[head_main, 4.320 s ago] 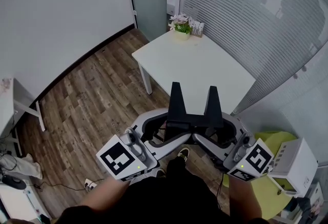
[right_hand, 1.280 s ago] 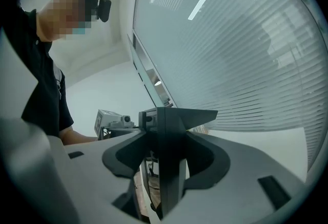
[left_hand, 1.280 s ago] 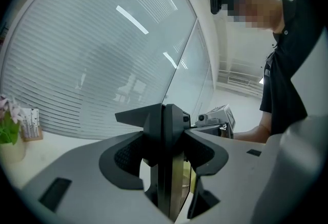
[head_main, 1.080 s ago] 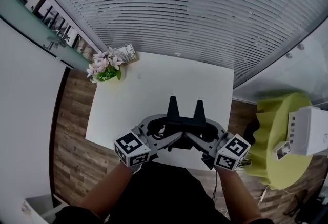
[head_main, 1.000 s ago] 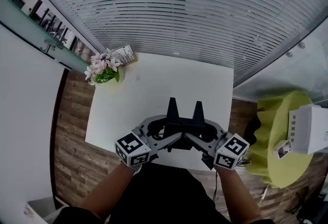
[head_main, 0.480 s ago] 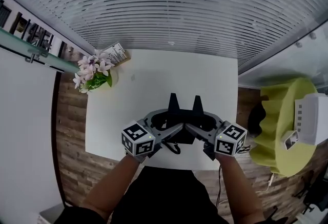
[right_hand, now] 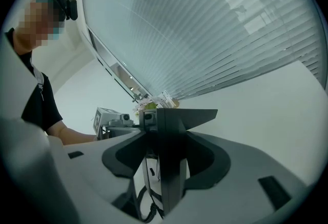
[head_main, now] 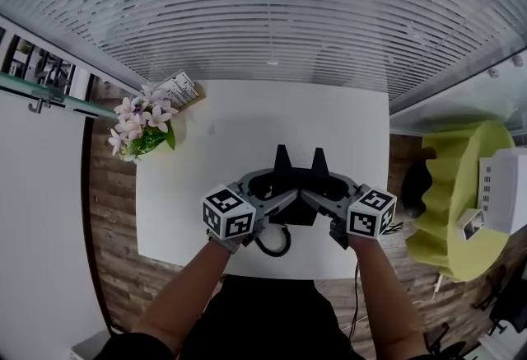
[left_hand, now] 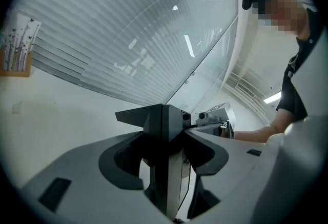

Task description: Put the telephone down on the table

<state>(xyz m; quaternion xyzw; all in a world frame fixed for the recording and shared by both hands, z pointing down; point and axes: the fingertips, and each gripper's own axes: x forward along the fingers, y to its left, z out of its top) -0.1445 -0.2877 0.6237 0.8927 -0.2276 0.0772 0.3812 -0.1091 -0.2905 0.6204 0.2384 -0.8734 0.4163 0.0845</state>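
A black telephone (head_main: pixel 295 210) hangs low over the near part of the white table (head_main: pixel 346 128), held from both sides. My left gripper (head_main: pixel 274 187) is shut on its left end and my right gripper (head_main: pixel 323 187) on its right end. The coiled cord (head_main: pixel 273 241) loops down below the telephone near the table's front edge. In the left gripper view the telephone (left_hand: pixel 173 182) shows as an upright slab between the grey jaws of the left gripper (left_hand: pixel 164 133). The right gripper view shows the same telephone (right_hand: pixel 169 177) and cord (right_hand: pixel 148 207) inside the right gripper (right_hand: pixel 166 133). Whether the telephone touches the table is hidden.
A pot of pink flowers (head_main: pixel 140 129) and a small printed card holder (head_main: pixel 177 88) stand at the table's far left corner. A striped frosted glass wall (head_main: pixel 272 4) runs behind the table. To the right is a yellow-green seat (head_main: pixel 449 202) with a white device (head_main: pixel 504 189).
Both grippers have sunk toward the table with the telephone still between them. The coiled cord now shows below the telephone near the table's front edge.
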